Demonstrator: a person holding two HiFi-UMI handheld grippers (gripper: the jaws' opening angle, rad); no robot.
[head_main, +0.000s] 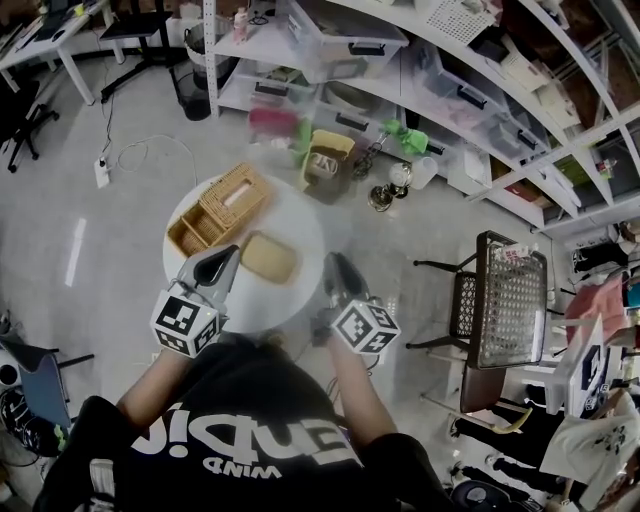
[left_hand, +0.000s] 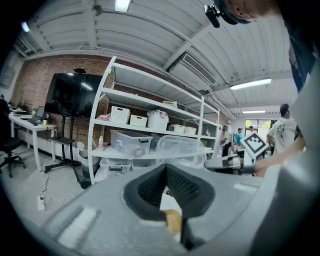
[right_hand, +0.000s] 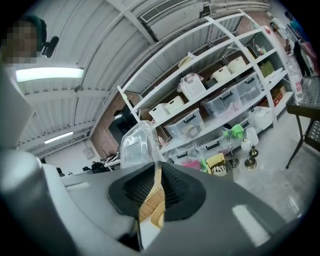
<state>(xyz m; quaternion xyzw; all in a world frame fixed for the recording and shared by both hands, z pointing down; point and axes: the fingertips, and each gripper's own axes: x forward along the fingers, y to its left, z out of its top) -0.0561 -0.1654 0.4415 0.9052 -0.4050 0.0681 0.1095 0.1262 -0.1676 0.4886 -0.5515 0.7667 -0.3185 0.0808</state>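
Observation:
A round white table (head_main: 292, 302) carries a woven basket (head_main: 222, 205) and a tan shallow box (head_main: 268, 257). My right gripper (head_main: 336, 268) (right_hand: 156, 172) is shut on the edge of a clear plastic lid (right_hand: 136, 145), which stands upright out of its jaws. In the left gripper view the same lid (left_hand: 180, 149) hangs just beyond my left gripper (left_hand: 166, 172), with the right gripper (left_hand: 212, 164) at its far side. My left gripper (head_main: 228, 255) points at the tan box's left edge. Its jaws are together, and only table and a tan bit (left_hand: 173, 220) show through the slit.
White shelving (head_main: 400, 60) with clear storage bins runs behind the table. A yellow bin (head_main: 326, 160), green items and small bottles stand on the floor by it. A dark mesh chair (head_main: 505, 300) is at the right, and desks (head_main: 50, 35) at the far left.

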